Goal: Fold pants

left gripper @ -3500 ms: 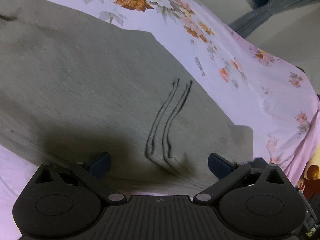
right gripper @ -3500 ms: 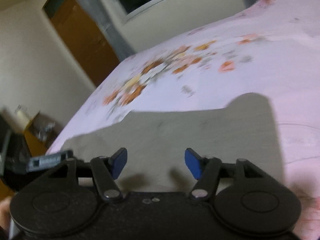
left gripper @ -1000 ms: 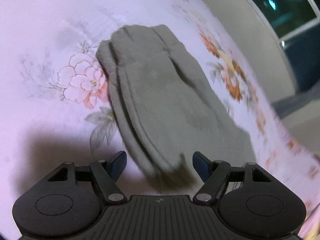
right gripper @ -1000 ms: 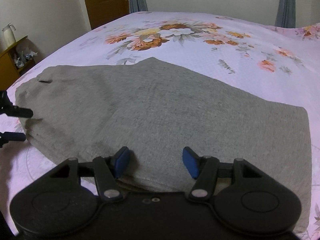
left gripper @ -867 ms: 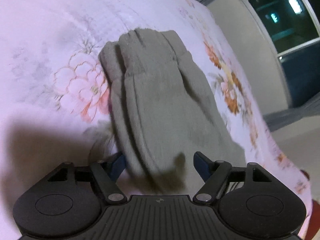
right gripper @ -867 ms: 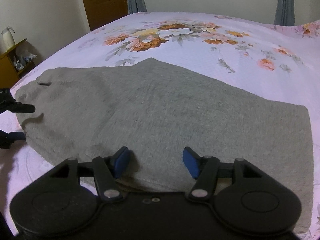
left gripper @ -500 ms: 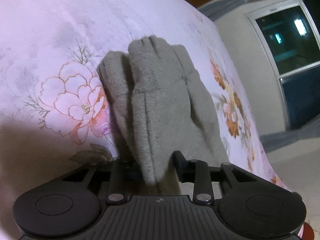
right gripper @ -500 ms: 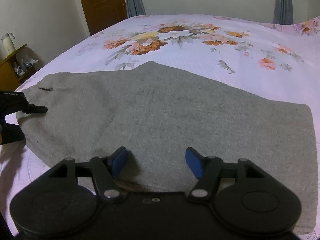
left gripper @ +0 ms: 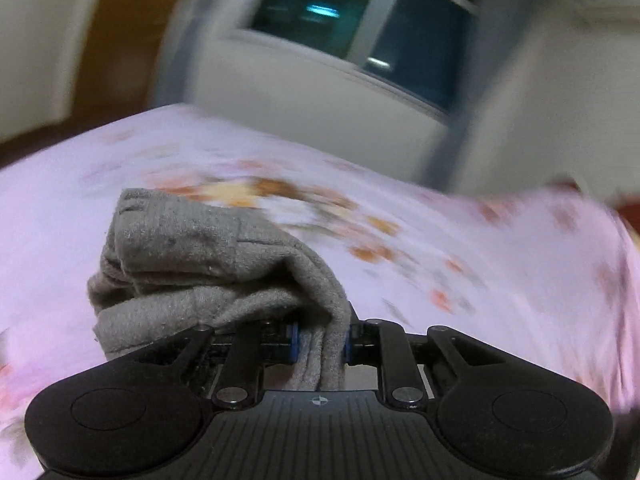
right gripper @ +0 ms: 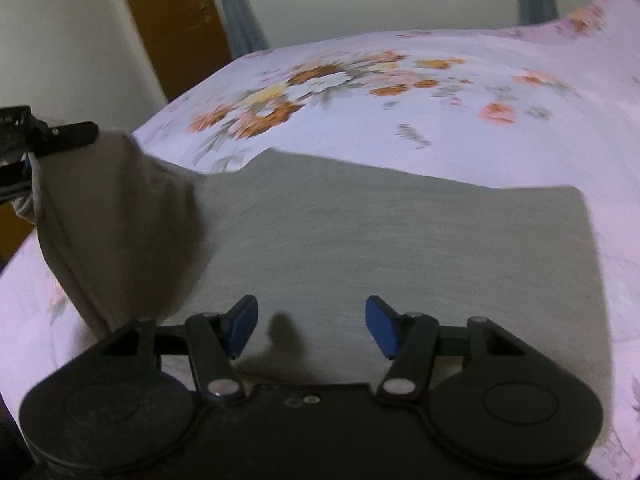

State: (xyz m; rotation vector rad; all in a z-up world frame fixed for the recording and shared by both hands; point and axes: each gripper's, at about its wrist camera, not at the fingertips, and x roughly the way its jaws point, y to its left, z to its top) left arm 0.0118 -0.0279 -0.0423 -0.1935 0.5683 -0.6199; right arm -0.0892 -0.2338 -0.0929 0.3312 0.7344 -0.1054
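The grey pants (right gripper: 400, 240) lie spread on the floral bedsheet (right gripper: 440, 92). My left gripper (left gripper: 319, 340) is shut on the bunched cuff end of the pants (left gripper: 208, 264) and holds it lifted off the bed. It also shows in the right wrist view (right gripper: 28, 152), at the far left, with the grey cloth hanging from it. My right gripper (right gripper: 310, 332) is open and empty, low over the near edge of the pants.
The bed fills most of both views. A wooden door (right gripper: 176, 20) and a curtain stand behind its far left corner. A dark window (left gripper: 360, 24) is on the far wall.
My left gripper has shut on the cuff end and lifted it up off the sheet. The left part of the pants now rises in a fold. The right gripper stays open.
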